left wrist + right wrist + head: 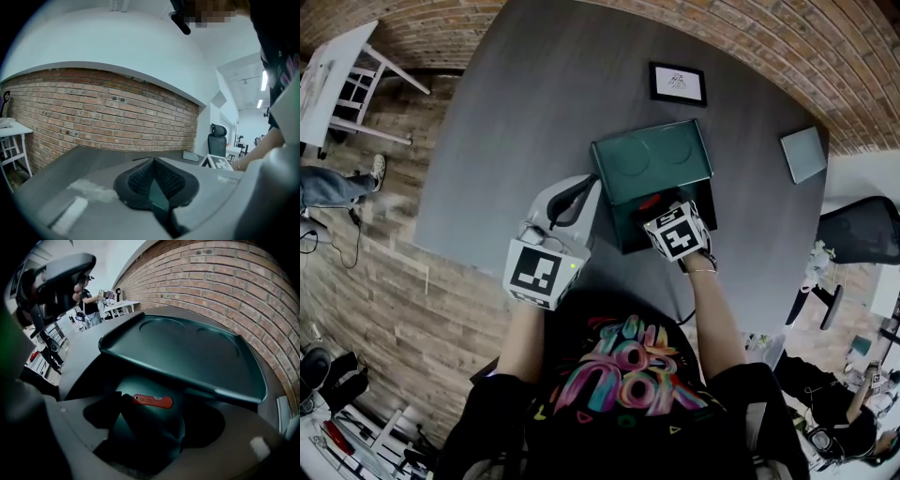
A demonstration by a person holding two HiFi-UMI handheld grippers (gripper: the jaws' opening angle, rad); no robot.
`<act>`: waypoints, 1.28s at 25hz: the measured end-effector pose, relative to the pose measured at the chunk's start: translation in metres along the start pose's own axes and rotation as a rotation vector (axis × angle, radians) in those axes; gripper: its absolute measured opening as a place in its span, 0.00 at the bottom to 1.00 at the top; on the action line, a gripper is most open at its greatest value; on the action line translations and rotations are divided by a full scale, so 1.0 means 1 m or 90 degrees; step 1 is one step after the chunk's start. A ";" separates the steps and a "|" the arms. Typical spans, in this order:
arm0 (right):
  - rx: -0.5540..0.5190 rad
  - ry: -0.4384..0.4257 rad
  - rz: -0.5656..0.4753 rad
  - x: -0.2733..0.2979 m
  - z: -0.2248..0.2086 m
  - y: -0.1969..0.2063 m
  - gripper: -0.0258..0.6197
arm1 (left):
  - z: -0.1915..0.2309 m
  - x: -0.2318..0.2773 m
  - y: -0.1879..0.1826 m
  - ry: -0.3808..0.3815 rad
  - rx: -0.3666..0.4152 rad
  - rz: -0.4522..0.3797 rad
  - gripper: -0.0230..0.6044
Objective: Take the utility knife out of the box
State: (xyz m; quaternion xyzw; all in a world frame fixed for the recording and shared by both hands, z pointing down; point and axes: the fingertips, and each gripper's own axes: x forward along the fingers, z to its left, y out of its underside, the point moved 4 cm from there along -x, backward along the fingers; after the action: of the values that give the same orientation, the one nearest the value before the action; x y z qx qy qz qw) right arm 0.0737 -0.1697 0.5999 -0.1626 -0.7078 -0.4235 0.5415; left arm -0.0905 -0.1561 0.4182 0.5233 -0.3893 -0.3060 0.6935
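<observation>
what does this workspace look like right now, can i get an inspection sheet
surface: dark grey round table, no spills seen
job's things: green box with its lid open; red utility knife lying inside on the box's floor
clutter: framed picture and a flat grey-blue pad, both apart from the box
grippers: left gripper shut on a thin teal edge, apparently the lid's; right gripper open over the box, knife ahead of its jaws, not gripped
cables: none on the table; a thin cable on the floor, far left
surroundings: brick wall, white side table, office chair, a person's legs
</observation>
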 end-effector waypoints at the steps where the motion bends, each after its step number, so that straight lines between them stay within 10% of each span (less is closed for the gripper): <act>1: 0.000 -0.001 -0.004 0.000 0.000 0.000 0.65 | 0.000 0.000 0.000 -0.004 -0.012 0.002 0.04; 10: 0.007 0.000 -0.001 -0.003 0.004 -0.001 0.45 | 0.002 -0.003 0.001 -0.004 -0.008 0.005 0.04; 32: 0.015 -0.025 -0.011 -0.007 0.003 0.000 0.44 | 0.008 -0.007 -0.008 -0.011 0.025 -0.001 0.04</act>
State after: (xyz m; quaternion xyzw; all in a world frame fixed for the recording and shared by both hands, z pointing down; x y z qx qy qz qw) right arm 0.0740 -0.1657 0.5934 -0.1584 -0.7249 -0.4163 0.5255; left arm -0.1009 -0.1561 0.4104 0.5343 -0.4007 -0.3035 0.6796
